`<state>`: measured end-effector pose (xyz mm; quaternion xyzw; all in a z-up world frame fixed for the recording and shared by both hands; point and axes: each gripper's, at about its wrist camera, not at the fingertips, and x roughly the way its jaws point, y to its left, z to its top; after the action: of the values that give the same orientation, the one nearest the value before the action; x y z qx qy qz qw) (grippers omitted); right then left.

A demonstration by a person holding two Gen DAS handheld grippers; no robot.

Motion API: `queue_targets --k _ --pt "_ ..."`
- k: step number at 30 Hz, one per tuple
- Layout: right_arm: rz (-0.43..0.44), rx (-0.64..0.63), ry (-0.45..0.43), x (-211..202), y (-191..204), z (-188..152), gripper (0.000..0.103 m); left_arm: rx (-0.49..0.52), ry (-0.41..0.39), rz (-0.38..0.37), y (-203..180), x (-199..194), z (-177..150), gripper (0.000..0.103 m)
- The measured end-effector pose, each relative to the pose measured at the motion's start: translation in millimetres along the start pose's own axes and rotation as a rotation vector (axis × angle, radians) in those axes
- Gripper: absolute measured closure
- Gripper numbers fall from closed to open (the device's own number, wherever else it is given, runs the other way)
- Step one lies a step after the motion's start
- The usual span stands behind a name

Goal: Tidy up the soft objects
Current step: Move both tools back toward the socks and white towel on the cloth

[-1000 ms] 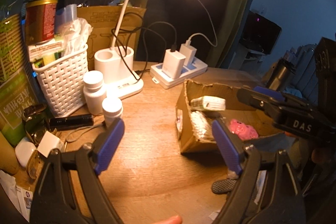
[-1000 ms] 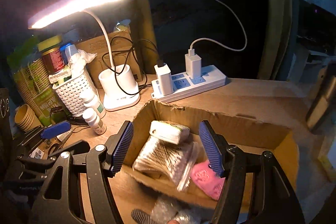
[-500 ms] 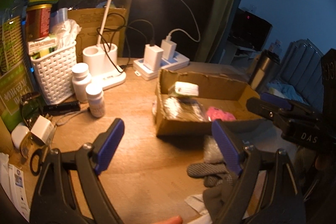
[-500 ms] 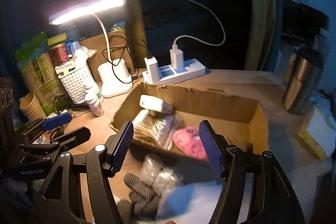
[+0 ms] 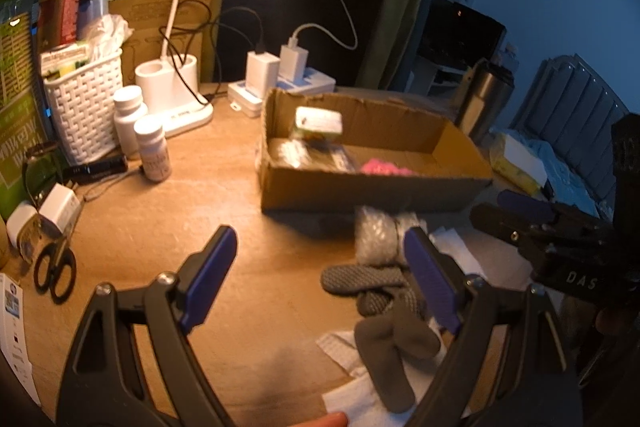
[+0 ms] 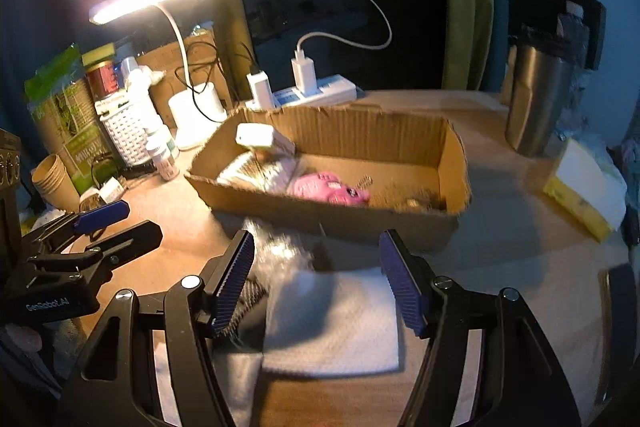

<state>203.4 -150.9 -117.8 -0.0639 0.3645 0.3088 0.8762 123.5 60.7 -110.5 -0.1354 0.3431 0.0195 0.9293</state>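
Note:
An open cardboard box (image 5: pixel 372 193) (image 6: pixel 440 163) sits mid-table. Inside lie a pink soft toy (image 6: pixel 330 189), a clear packet (image 6: pixel 260 175) and a small white pack (image 5: pixel 319 121). In front of the box lie a bubble-wrap wad (image 5: pixel 376 235), a grey knitted glove (image 5: pixel 372 283) and a white cloth (image 6: pixel 332 323). My left gripper (image 5: pixel 320 279) is open over bare wood left of the glove. My right gripper (image 6: pixel 318 283) is open above the white cloth, holding nothing. Each gripper also shows at the edge of the other's view.
A lit desk lamp (image 5: pixel 176 83), white basket (image 5: pixel 86 103), two pill bottles (image 5: pixel 152 149), power strip (image 6: pixel 316 93) and scissors (image 5: pixel 54 271) crowd the left and back. A steel tumbler (image 6: pixel 536 103) and yellow-white box (image 6: pixel 584 187) stand right.
Both grippers have pulled back from the box toward the table's near edge; the glove, bubble wrap and white cloth have come into view beneath them. Both stay open.

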Motion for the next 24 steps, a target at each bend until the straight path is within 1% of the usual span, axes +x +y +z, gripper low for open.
queue_targets --k 9,15,21,24 --pt "-0.004 0.040 0.042 5 -15 -30 0.035 0.025 0.060 -0.004 -15 12 -25 0.016" --pt "0.001 0.045 0.092 18 -21 -47 0.035 0.045 0.109 -0.012 -26 27 -37 0.016" --pt "0.005 0.040 0.151 35 -24 -56 0.035 0.074 0.149 -0.010 -37 39 -44 0.016" --pt "-0.014 0.014 0.146 36 -22 -58 0.035 0.083 0.169 0.002 -40 45 -46 0.016"
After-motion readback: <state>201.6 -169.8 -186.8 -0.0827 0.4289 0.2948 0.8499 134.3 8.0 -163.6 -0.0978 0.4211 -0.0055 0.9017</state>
